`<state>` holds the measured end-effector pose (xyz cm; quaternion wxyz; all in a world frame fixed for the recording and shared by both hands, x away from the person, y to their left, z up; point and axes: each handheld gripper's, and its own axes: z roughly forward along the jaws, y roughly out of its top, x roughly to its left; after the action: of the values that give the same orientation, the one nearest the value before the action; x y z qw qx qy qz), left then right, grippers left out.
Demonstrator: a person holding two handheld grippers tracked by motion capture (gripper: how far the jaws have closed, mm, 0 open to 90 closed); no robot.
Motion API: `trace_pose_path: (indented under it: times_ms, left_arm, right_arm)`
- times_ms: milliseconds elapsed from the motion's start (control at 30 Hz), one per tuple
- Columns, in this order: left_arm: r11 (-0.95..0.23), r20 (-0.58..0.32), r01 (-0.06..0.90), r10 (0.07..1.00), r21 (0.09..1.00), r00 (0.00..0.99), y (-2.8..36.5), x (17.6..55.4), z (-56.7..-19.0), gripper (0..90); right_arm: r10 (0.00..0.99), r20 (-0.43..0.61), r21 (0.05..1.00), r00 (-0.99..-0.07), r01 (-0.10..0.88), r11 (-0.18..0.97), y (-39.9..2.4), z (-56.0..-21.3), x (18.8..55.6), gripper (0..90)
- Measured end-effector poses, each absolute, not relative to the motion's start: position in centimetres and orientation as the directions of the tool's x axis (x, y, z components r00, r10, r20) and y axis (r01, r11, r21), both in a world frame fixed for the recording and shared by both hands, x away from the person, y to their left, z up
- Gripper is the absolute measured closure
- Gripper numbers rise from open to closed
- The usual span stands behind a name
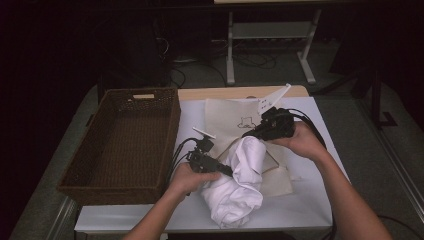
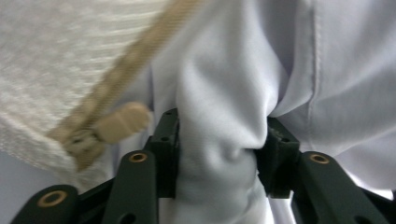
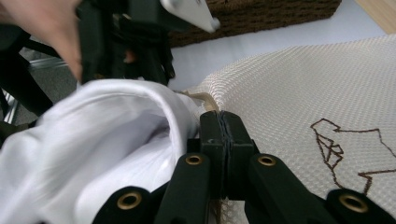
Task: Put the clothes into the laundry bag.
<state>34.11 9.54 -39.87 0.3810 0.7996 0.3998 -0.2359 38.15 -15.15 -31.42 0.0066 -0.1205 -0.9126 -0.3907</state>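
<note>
Near the table's front edge, a crumpled white garment [image 1: 239,180] lies bunched, its upper part on a cream mesh bag [image 1: 235,117] bearing a brown line drawing. The left tool [image 1: 224,170] pinches a thick fold of the white cloth; the right tool [image 1: 248,134] is clamped on the bag's rim. A brown wicker basket [image 1: 165,142] stands along the left edge.

Both forearms reach in from the near edge, angled toward each other. Left hand [image 1: 187,178] wraps the left gripper [image 1: 223,170], jaws pointing right and clamped on a thick fold of white cloth [image 2: 219,140]. Right hand [image 1: 303,141] holds the right gripper [image 1: 248,134] farther back, pointing left, jaws pressed together.
</note>
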Motion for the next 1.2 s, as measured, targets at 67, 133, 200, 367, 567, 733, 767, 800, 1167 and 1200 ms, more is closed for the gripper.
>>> trace_pose_path:
  times_ms: [67,133,200,367,567,733,767,800,1167,1200]
  left_arm:
    - [-0.405,-0.652,0.802,0.471,0.438,0.594,9.5,33.9,-38.7,50.7]
    - [-0.41,-0.645,0.8,0.476,0.439,0.598,9.4,33.9,-38.4,50.0]
    - [-0.411,-0.64,0.794,0.472,0.448,0.606,9.3,34.0,-37.5,46.7]
    - [-0.42,-0.629,0.788,0.476,0.451,0.614,9.0,34.2,-37.1,45.9]
    - [-0.431,-0.593,0.754,0.466,0.496,0.657,8.3,34.5,-36.6,65.8]
    - [-0.421,-0.565,0.765,0.517,0.487,0.644,8.2,34.7,-37.6,83.3]
    - [-0.405,-0.569,0.775,0.528,0.484,0.631,8.3,34.8,-37.9,83.5]
    - [-0.388,-0.557,0.786,0.557,0.481,0.616,8.4,35.0,-38.4,83.7]
    - [-0.346,-0.57,0.802,0.569,0.487,0.592,8.9,34.4,-38.0,63.3]
    - [-0.356,-0.573,0.798,0.559,0.486,0.599,9.1,34.2,-37.8,60.0]
  right_arm:
    - [0.215,0.107,0.713,-0.971,0.225,0.663,-15.1,-31.5,38.4,88.5]
    - [0.217,0.108,0.714,-0.97,0.228,0.662,-15.1,-31.5,38.4,88.5]
    - [0.217,0.109,0.716,-0.97,0.228,0.66,-15.0,-31.6,38.4,88.5]
    - [0.218,0.107,0.716,-0.97,0.227,0.66,-15.0,-31.5,38.4,88.5]
    - [0.218,0.106,0.715,-0.97,0.227,0.661,-14.9,-31.5,38.4,88.6]
    - [0.208,0.112,0.727,-0.972,0.223,0.649,-15.3,-31.1,38.2,88.7]
    - [0.204,0.109,0.727,-0.973,0.218,0.651,-15.3,-30.8,37.9,88.8]
    - [0.198,0.108,0.734,-0.974,0.213,0.645,-15.4,-30.6,37.8,88.9]
    - [0.216,0.104,0.703,-0.971,0.225,0.675,-15.4,-30.9,37.5,88.8]
    - [0.218,0.111,0.703,-0.97,0.232,0.673,-15.5,-31.0,37.6,88.8]
